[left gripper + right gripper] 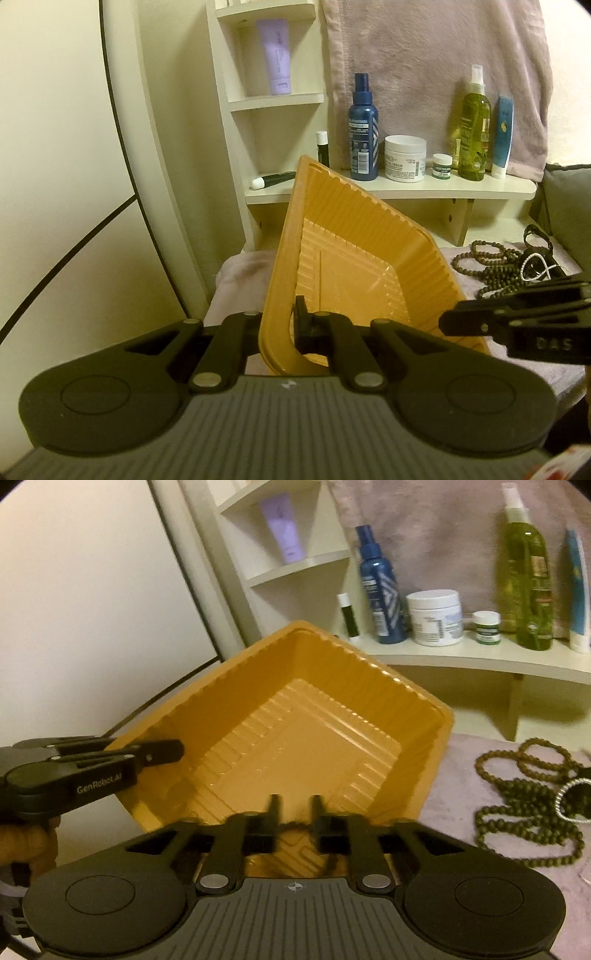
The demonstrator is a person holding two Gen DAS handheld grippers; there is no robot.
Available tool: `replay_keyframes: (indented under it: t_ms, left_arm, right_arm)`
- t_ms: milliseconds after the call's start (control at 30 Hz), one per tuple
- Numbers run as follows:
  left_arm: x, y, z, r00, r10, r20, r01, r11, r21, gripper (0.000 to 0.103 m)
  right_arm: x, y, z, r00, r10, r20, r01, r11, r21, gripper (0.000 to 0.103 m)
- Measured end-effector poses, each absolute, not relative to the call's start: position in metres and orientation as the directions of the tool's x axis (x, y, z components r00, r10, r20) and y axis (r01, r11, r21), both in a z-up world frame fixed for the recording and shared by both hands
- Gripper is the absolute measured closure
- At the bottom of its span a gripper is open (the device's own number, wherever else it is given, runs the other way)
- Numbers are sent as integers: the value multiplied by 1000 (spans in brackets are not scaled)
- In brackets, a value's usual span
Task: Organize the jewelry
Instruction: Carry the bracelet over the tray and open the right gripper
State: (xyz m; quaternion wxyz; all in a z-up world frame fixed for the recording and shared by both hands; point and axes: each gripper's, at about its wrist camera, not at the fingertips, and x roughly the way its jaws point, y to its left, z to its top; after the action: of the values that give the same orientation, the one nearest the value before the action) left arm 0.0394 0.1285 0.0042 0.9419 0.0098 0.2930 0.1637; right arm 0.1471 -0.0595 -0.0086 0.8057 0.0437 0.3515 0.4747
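The left hand-held gripper (286,328) is clamped on the near rim of an orange plastic tray (354,266), its fingers pinched tight on the thin wall, and it holds the tray tipped up on edge so that the ribbed inside faces right. In the right wrist view this same hand-held gripper (173,751) reaches in from the left, at the tray's left rim (295,716).

The right hand-held gripper (293,808) stands partly open over the near edge of the tray; nothing can be made out between its fingers. The picture there is blurred.

The tray sits at the left side of a surface covered with a pinkish cloth (461,771). To the right of the tray, apart from it, a long strand of dark wooden beads (524,801) lies coiled on the cloth, with a small silvery ring-shaped piece (565,794) on top of it near the right edge.

Behind the surface, a white shelf (461,661) carries bottles and jars.
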Motion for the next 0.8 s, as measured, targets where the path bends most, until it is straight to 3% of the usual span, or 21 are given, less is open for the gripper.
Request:
replay_keyframes:
  t_ms: [33,200,400,600,800]
  left_arm:
    - [39,129,4,775,314,-549,-303,946,113,97]
    - [38,129,4,774,314,-550,-307,946,108,97]
    - [38,128,4,773,317,-549,-307,945,113,97]
    - [39,127,5,768,322,-553,-310,943,118,98]
    - [42,125,6,763,330,-555,-309,941,135,98]
  right_arm:
    - [147,-64,-9,311,795,-521,-726,553,410,53]
    - [146,-97,-5,424,736,-528,-659,651,377,52]
    - [158,-153,-23,595,532,-602,-481,836,263,52]
    - [178,-201,-40,651,392,-650,-329,918,224,52]
    - [192,-203,-43,680,379,-628,-364,918,160,53]
